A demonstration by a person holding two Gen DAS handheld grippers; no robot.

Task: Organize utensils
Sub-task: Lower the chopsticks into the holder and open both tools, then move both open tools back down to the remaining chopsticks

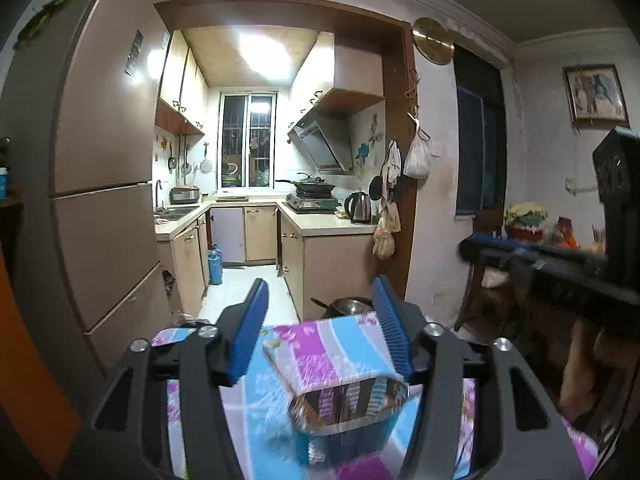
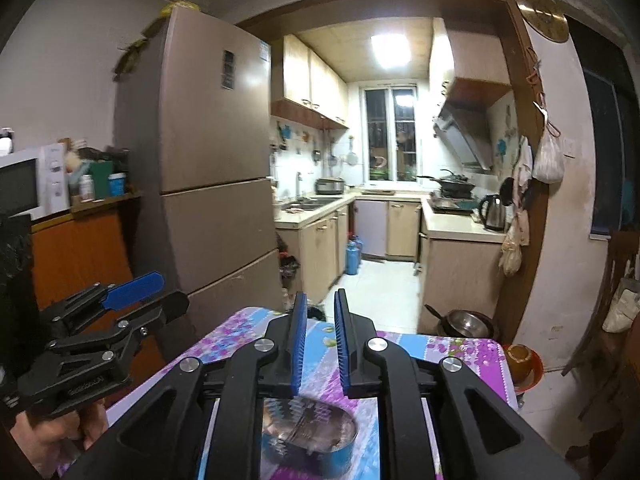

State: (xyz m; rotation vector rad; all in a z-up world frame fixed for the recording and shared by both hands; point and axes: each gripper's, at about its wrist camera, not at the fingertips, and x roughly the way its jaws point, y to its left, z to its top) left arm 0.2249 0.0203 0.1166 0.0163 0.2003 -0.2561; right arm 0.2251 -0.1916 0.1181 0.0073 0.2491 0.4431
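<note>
Where the flowered cloth covers the surface, one blue tub with a slotted metal insert stands near the camera, blurred in both views, so what it holds cannot be told. The left gripper hangs above and just behind the tub with its two blue pads spread well apart and nothing between them: it is released. In the right wrist view the tub shows below the right gripper, whose two pads stand close together with only a narrow gap and nothing caught in it; it is nearly clenched and holds nothing. The same view shows the left gripper off to the side, carried by one hand.

Beyond the surface, one tall fridge with three doors stands beside the kitchen doorway. One microwave sits on an orange cabinet. In the kitchen there is one kettle, one wok on the stove, and two blue bottles on the floor. One metal basin lies on the floor by the doorway, and one round gold clock hangs above it.
</note>
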